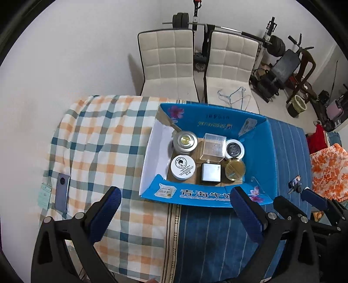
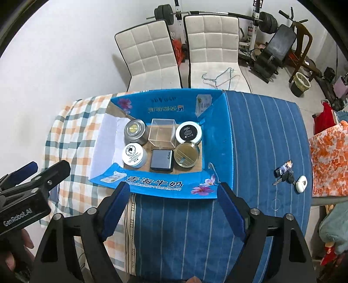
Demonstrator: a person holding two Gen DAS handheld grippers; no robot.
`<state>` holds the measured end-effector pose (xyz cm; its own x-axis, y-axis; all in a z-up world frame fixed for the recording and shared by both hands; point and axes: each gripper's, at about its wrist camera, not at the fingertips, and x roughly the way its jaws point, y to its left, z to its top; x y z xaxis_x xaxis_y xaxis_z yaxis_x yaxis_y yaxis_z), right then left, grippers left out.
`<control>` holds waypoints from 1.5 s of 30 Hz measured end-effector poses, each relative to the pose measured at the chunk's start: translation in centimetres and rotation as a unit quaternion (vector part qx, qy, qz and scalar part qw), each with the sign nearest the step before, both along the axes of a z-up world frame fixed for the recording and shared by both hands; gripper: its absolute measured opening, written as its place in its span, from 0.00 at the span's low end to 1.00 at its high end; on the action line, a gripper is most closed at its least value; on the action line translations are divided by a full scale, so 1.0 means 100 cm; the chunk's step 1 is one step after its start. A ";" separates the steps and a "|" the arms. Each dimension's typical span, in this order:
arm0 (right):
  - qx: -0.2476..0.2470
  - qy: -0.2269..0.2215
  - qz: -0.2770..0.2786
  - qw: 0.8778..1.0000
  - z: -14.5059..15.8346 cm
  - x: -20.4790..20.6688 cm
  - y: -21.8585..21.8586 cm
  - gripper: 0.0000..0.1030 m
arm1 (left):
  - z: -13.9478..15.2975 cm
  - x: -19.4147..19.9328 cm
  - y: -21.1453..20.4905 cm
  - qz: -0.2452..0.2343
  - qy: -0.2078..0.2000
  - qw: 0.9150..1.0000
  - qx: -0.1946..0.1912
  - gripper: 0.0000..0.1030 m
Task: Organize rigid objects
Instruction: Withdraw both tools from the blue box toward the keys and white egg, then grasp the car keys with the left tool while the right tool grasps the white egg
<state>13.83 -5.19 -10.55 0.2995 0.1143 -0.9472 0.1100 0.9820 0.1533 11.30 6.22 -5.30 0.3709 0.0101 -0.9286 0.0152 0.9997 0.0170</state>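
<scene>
- blue cardboard box [image 2: 217, 135] sits open-topped on the table, straddling the seam between the checked cloth [image 1: 97, 135] and the blue striped cloth [image 2: 261, 139].
- six items stand on the box floor in two rows of three, packed close together.
- far row, left to right: silver round tin [image 2: 135, 130] with a gold centre on its lid; clear plastic cube [image 2: 162, 135]; white jar with black lid [image 2: 188, 132].
- near row, left to right: white round tin [image 2: 133, 155] with a printed label; dark square case [image 2: 162, 160]; gold-lidded round container [image 2: 186, 154].
- the clear cube appears to touch its neighbours on both sides, though its transparent walls make contact hard to confirm.
- left gripper [image 1: 174, 211] hovers above the near box wall and the cloth, jaws spread wide, nothing between the blue pads.
- right gripper [image 2: 171, 204] hovers over the near box wall likewise, jaws wide apart and empty.
- in the right wrist view the left gripper shows at the left edge, with a hand [image 2: 13, 256] on its grip.
- a phone [image 1: 62, 193] lies face down on the checked cloth, well left of the box, with a small card [image 1: 44, 196] just beside it.
- keys [image 2: 282, 174] and a small white oval object [image 2: 301, 184] lie on the striped cloth, right of the box.
- two white padded chairs [image 2: 152, 54] stand beyond the table; weight equipment [image 2: 261, 19] lines the wall behind.
</scene>
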 end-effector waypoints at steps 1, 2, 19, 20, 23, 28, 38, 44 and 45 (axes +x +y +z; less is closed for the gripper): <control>0.003 -0.002 0.001 1.000 0.004 -0.002 -0.002 0.83 | 0.003 -0.002 -0.002 -0.001 -0.004 1.000 0.001 1.00; 0.004 -0.003 0.002 1.000 0.007 -0.004 -0.003 0.83 | 0.006 -0.004 -0.004 -0.003 -0.006 1.000 0.002 1.00; 0.029 -0.005 -0.057 0.998 0.008 -0.039 -0.097 0.84 | 0.009 -0.011 -0.093 -0.050 -0.016 0.999 -0.001 1.00; 0.032 0.000 -0.068 0.997 0.003 -0.042 -0.110 0.84 | 0.006 -0.010 -0.103 -0.059 -0.014 0.998 0.001 1.00; 0.030 0.014 -0.113 0.993 -0.017 -0.055 -0.156 0.84 | -0.008 -0.006 -0.146 -0.088 -0.011 0.996 0.003 1.00; 0.016 0.045 -0.216 0.975 -0.060 -0.078 -0.249 0.84 | -0.050 0.006 -0.239 -0.164 0.003 0.986 0.003 1.00; 0.046 0.117 -0.353 0.927 -0.175 -0.103 -0.394 0.83 | -0.175 0.042 -0.384 -0.269 0.097 0.958 0.028 1.00; 0.043 0.131 -0.369 0.919 -0.209 -0.124 -0.423 0.80 | -0.233 0.033 -0.432 -0.324 0.154 0.933 0.036 1.00; 0.043 0.133 -0.372 0.918 -0.212 -0.129 -0.426 0.80 | -0.241 0.029 -0.439 -0.331 0.158 0.930 0.036 1.00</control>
<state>0.97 -47.74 -31.75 0.0855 0.0498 -0.9951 0.7897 0.6056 0.0982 14.16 -37.69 -29.36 0.0268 -0.0572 -0.9980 0.6416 0.7666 -0.0267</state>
